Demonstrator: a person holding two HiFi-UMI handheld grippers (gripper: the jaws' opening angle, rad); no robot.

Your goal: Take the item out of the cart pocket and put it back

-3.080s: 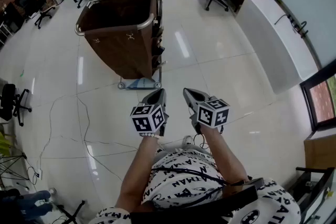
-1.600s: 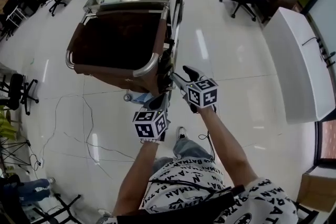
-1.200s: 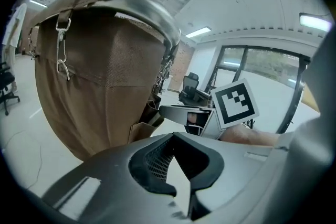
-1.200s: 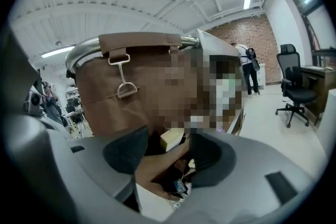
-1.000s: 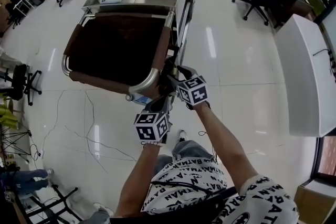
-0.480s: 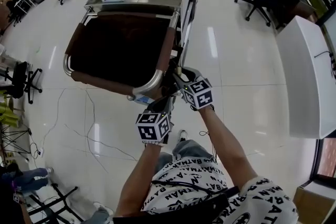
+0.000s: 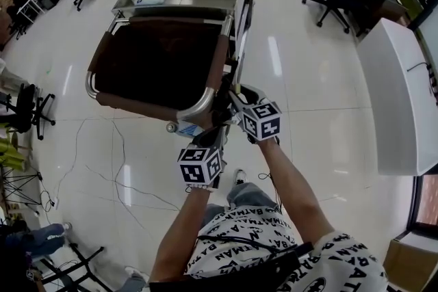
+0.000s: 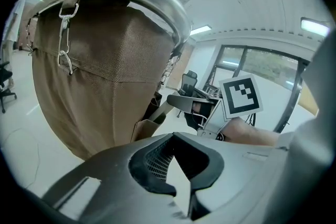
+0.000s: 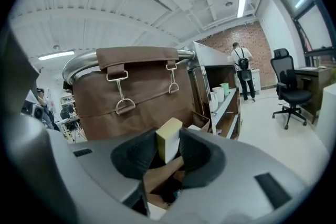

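Right tool (image 7: 238, 94) with jaws just closing, clamped on a pale yellow block (image 9: 168, 136), block held over the side pocket (image 9: 201, 119) of the cart (image 7: 157, 58), left tool (image 8: 178, 165) pinched together, empty, near the cart's corner

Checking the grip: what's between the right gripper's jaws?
A pale block, pinched by the right gripper, whose jaws have just been closing; the right gripper view shows it.

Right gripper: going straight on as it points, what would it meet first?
Probably the cart's brown bag, above its side pocket; depth is unclear. The pale block held in the right gripper, whose jaws have just been closing, would touch first.
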